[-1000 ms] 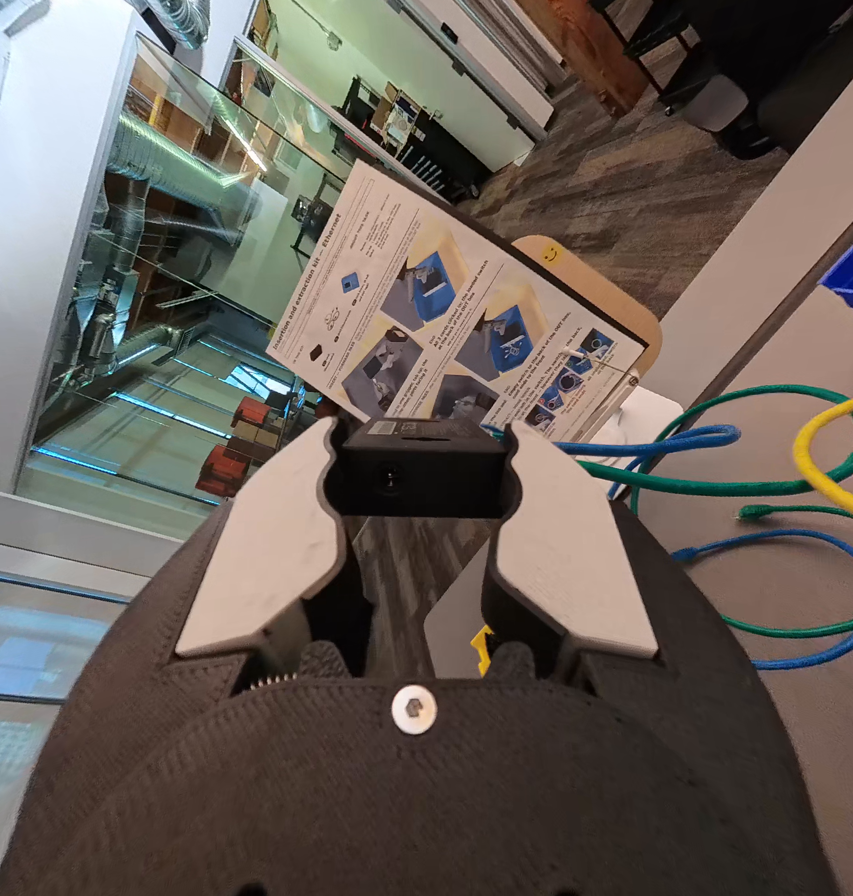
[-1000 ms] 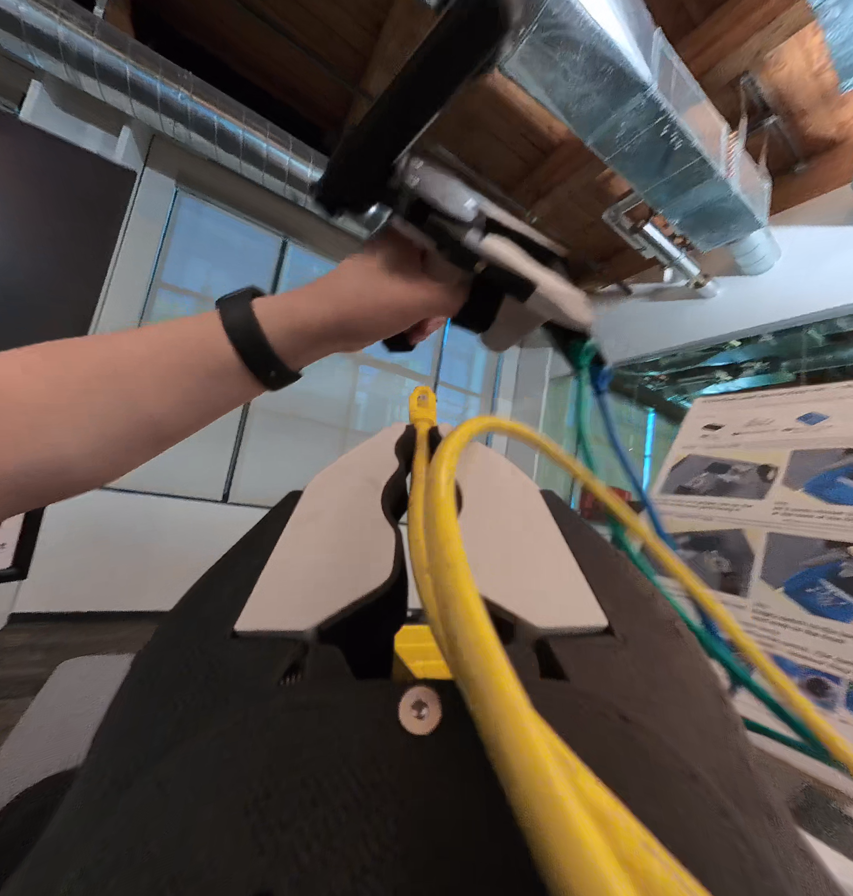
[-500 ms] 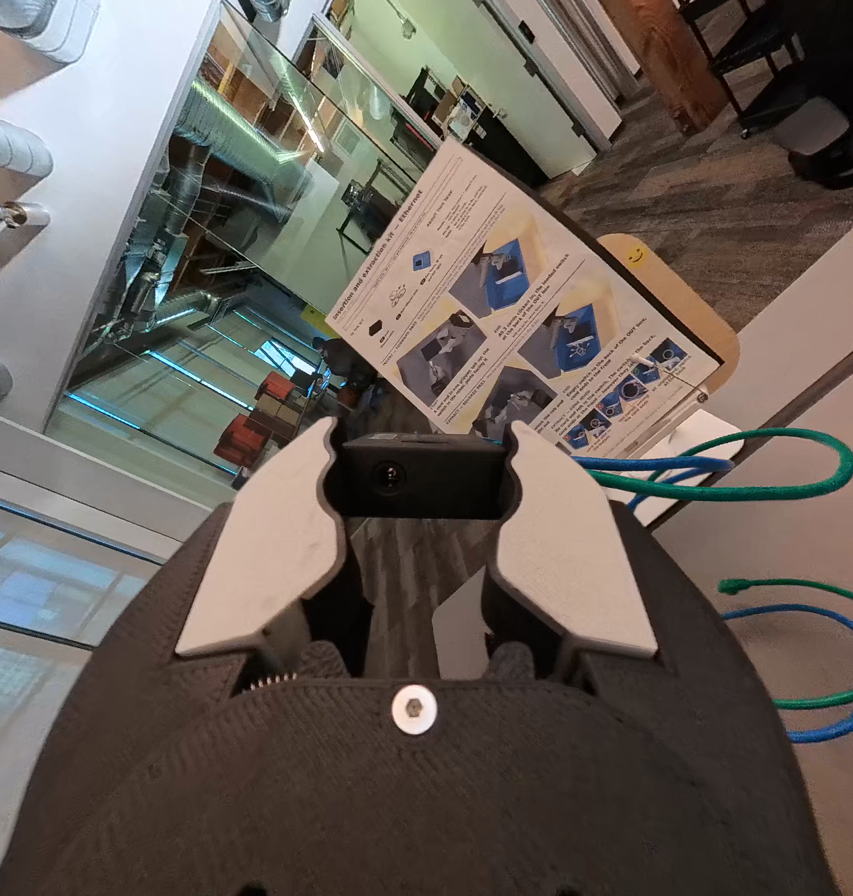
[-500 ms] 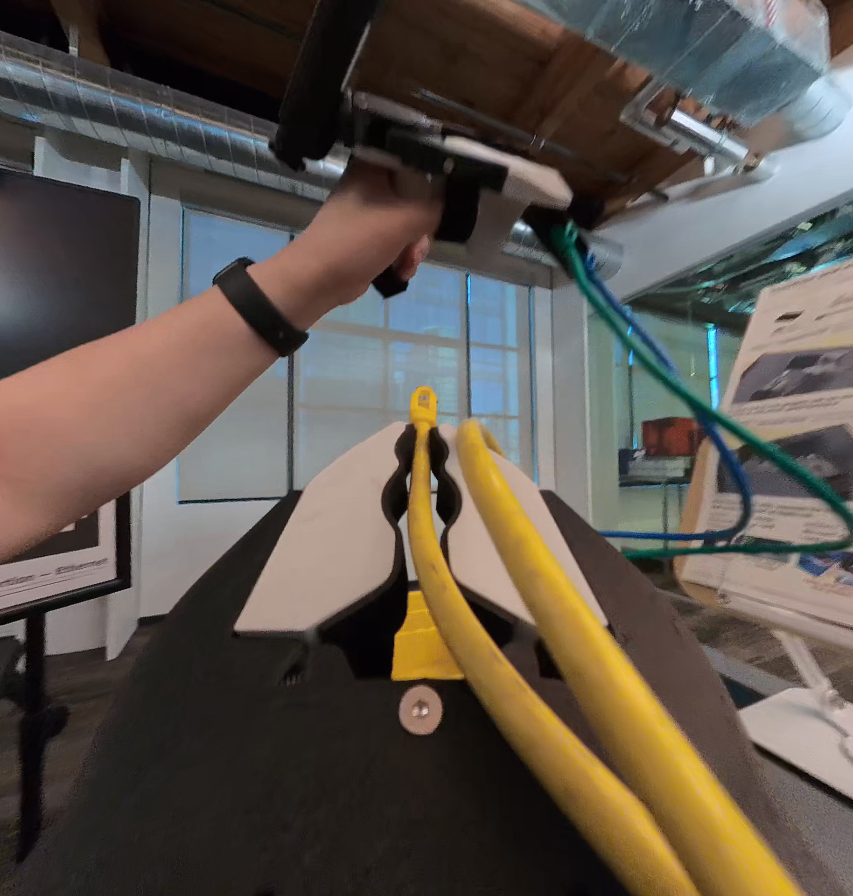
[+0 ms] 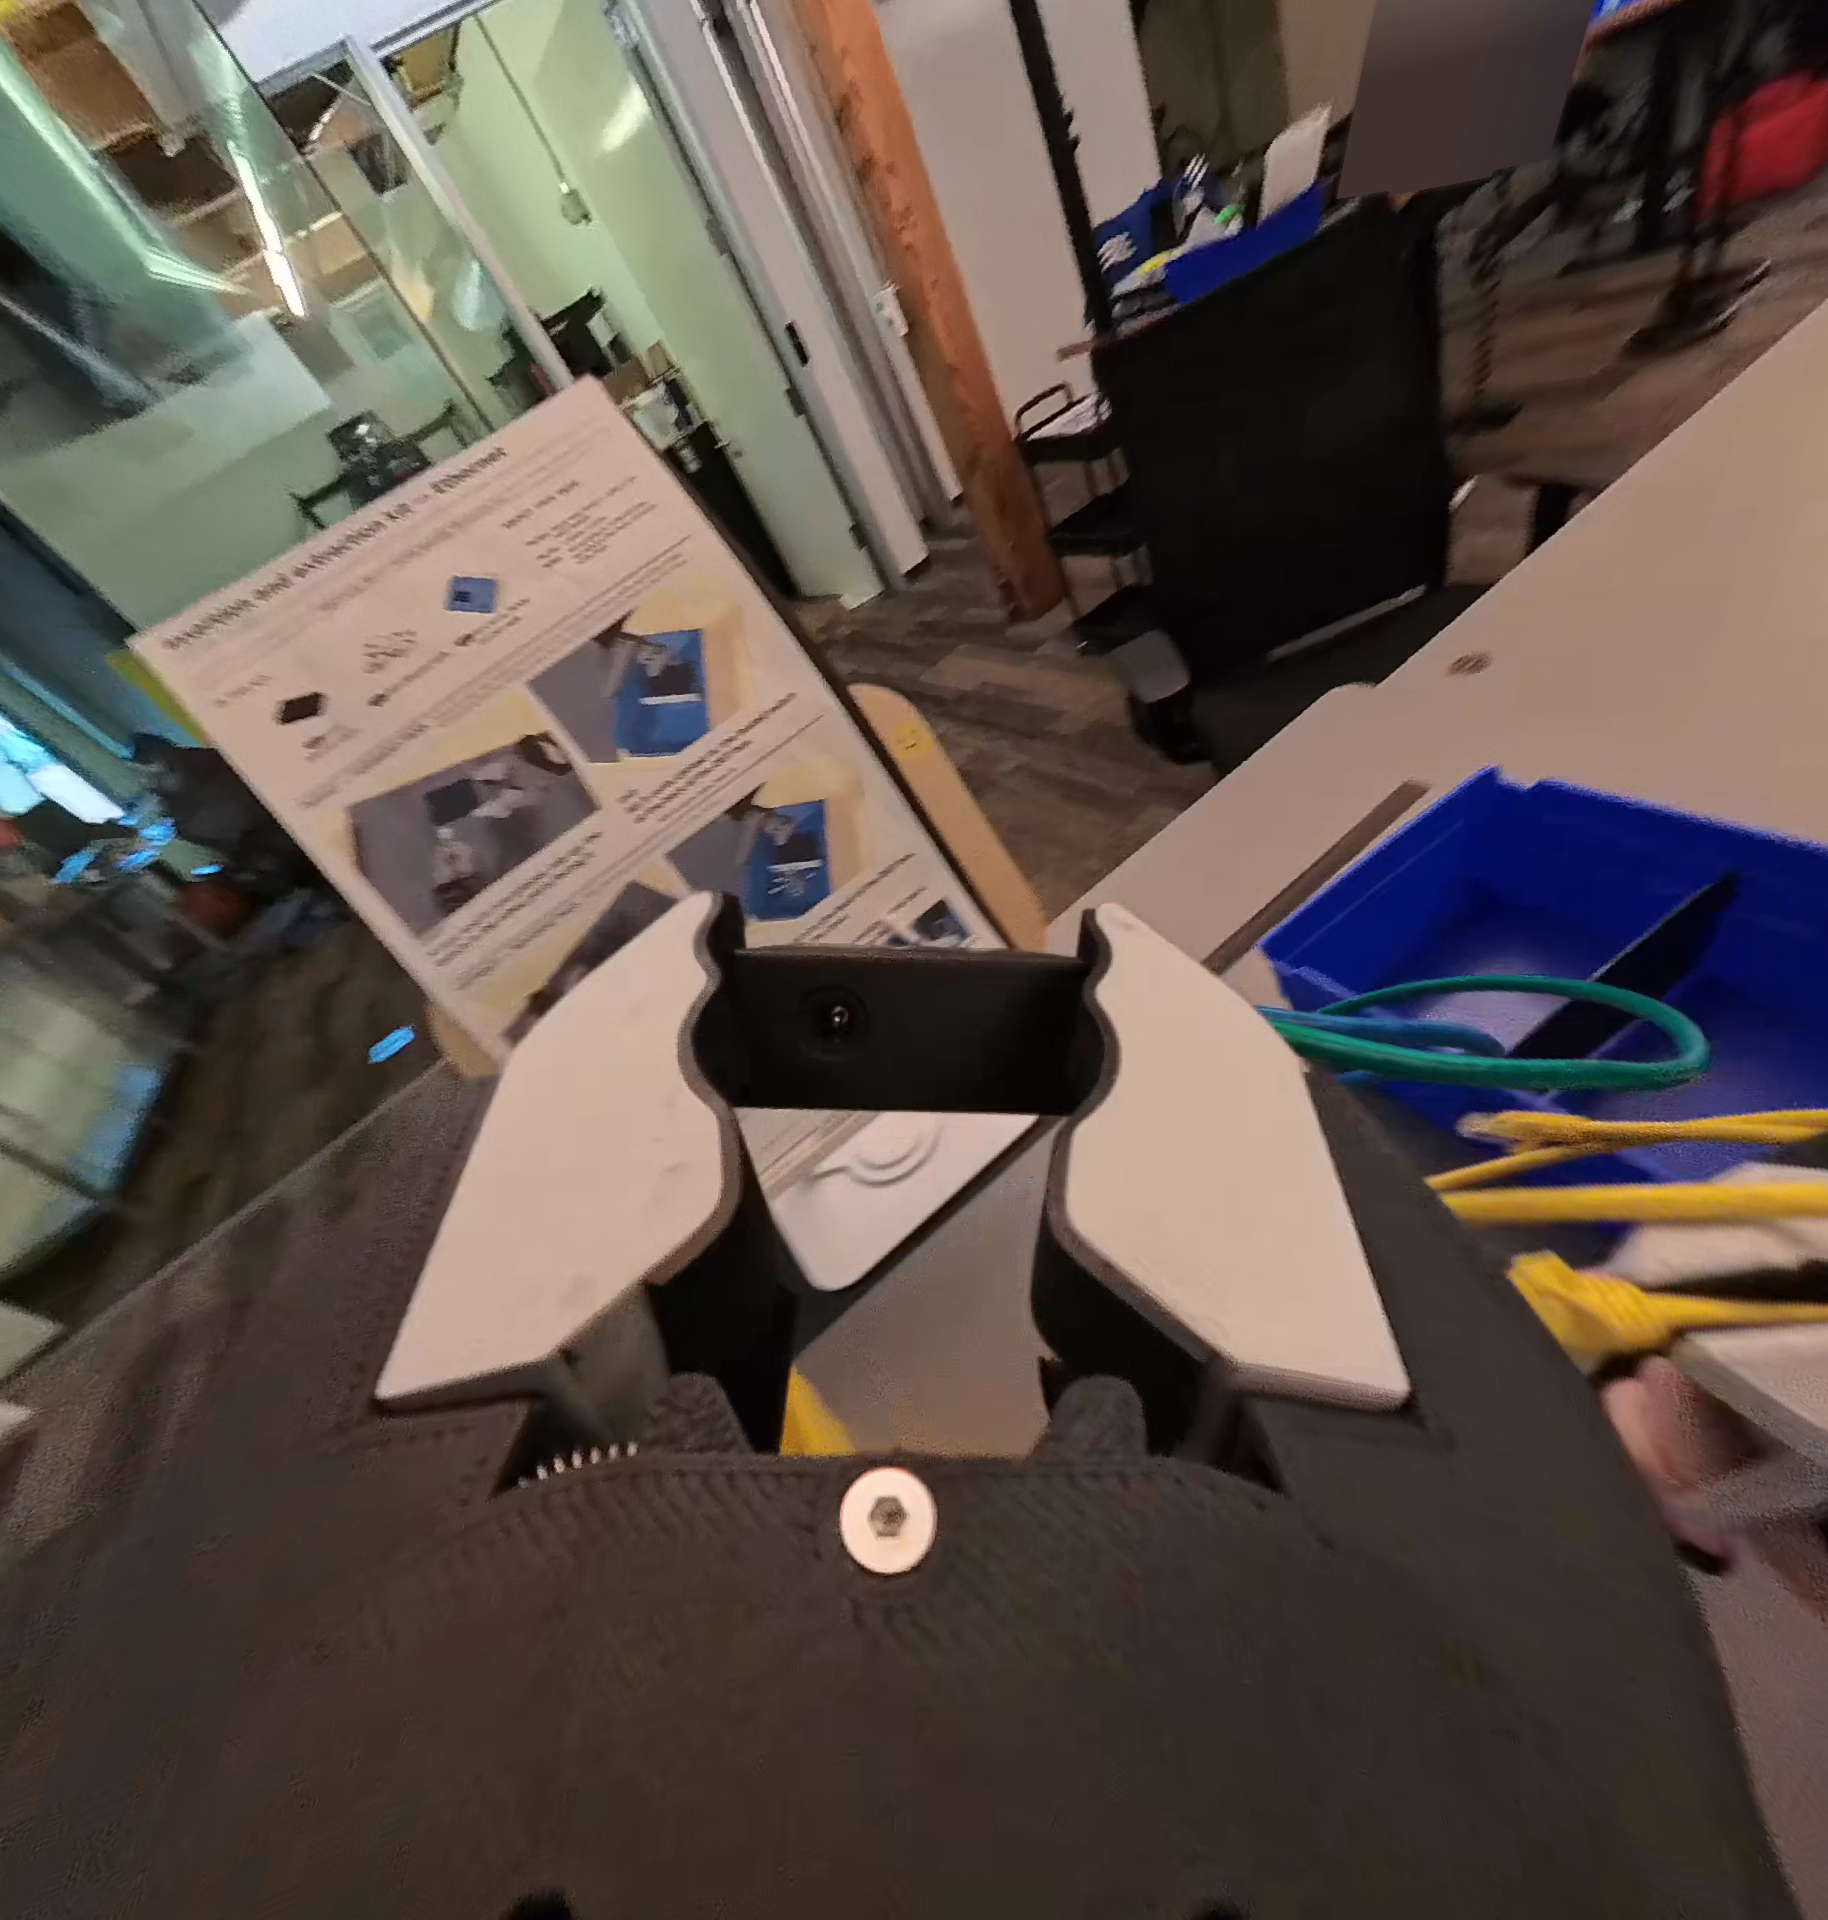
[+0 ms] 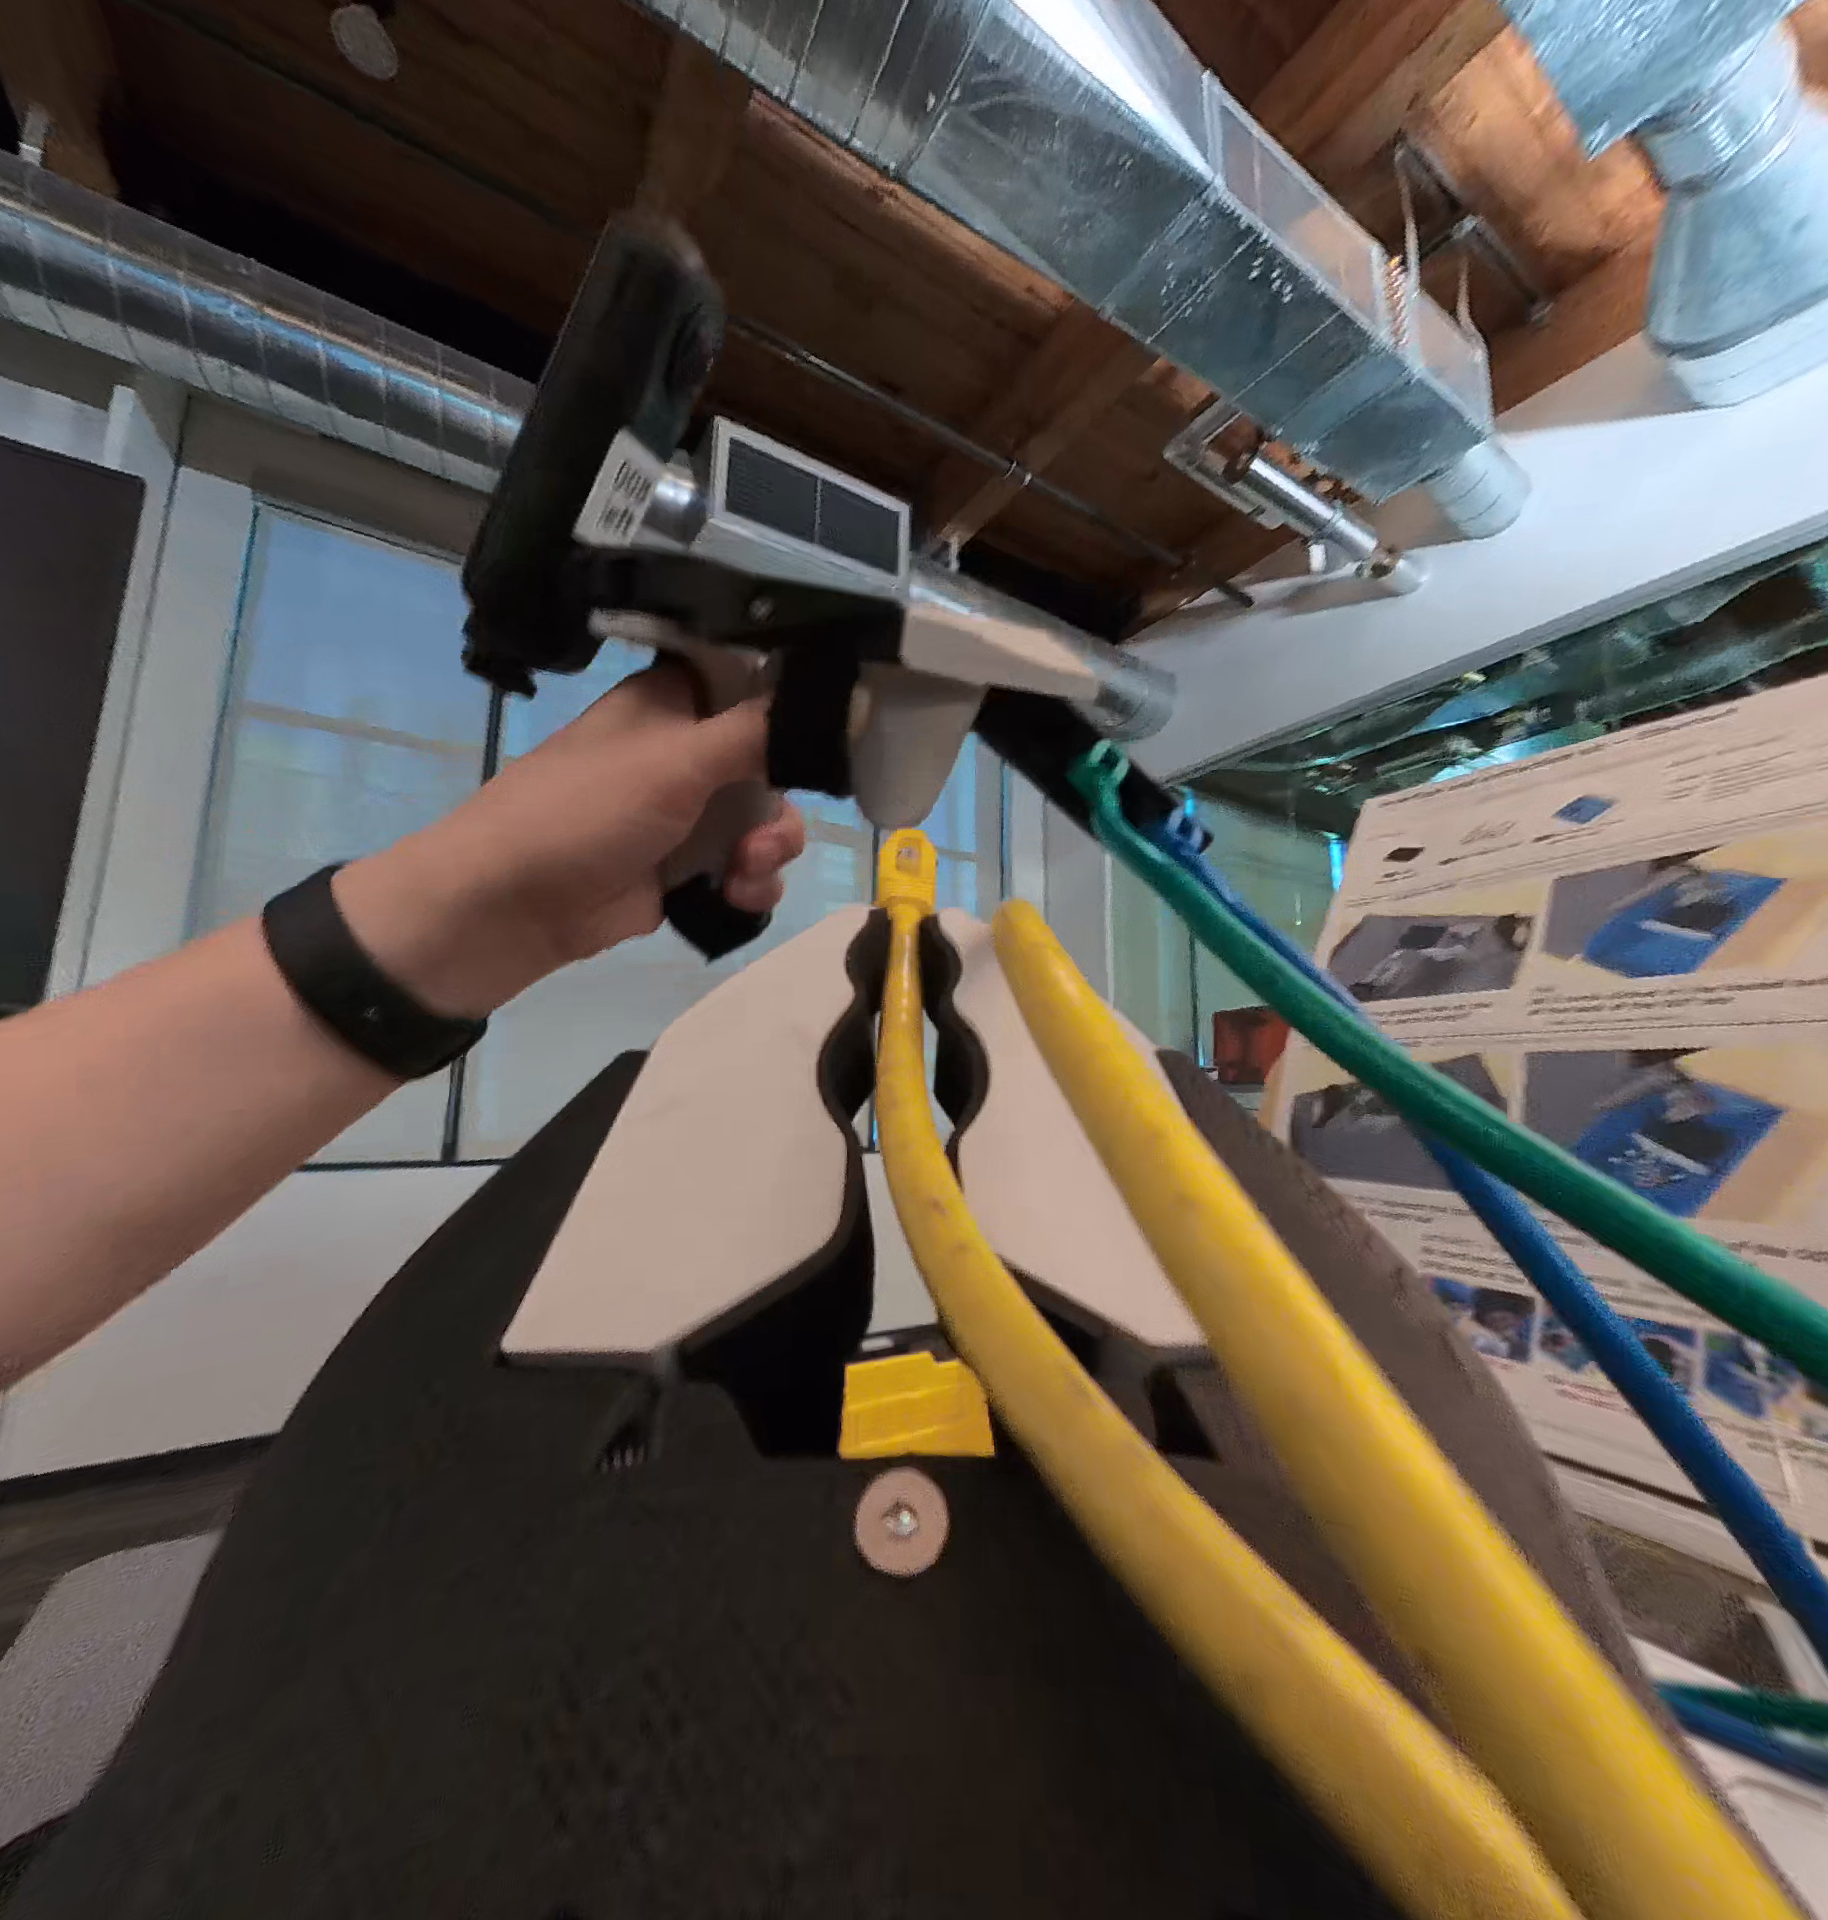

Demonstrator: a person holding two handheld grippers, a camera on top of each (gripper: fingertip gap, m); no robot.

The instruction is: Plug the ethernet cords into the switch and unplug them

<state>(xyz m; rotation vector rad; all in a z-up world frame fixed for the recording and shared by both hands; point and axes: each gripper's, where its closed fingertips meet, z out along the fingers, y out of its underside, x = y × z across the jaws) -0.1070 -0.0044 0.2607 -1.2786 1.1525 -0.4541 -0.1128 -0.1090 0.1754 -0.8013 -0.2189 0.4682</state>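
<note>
My left gripper [image 5: 905,961] is shut on a small black switch [image 5: 894,1029], gripped at both ends by my fingertips and held in the air. In the right wrist view the switch [image 6: 1055,753] shows above me, with a green cord [image 6: 1409,1091] and a blue cord [image 6: 1575,1299] plugged into it. My right gripper [image 6: 910,925] is shut on a yellow ethernet cord [image 6: 905,1091]. Its yellow plug [image 6: 905,868] sticks out past my fingertips, just below the left gripper's finger [image 6: 894,748].
A blue bin [image 5: 1616,914] with a black divider stands on the grey table [image 5: 1668,582] at the right. An instruction sheet on a stand [image 5: 536,748] is straight ahead. Green [image 5: 1512,1049] and yellow [image 5: 1616,1205] cord loops hang near the bin. A person's hand [image 6: 598,831] holds the left gripper.
The left gripper has swung round and tilted down with the switch, so the table and blue bin come into view. The switch and the yellow plug have come closer together. Both grasps hold.
</note>
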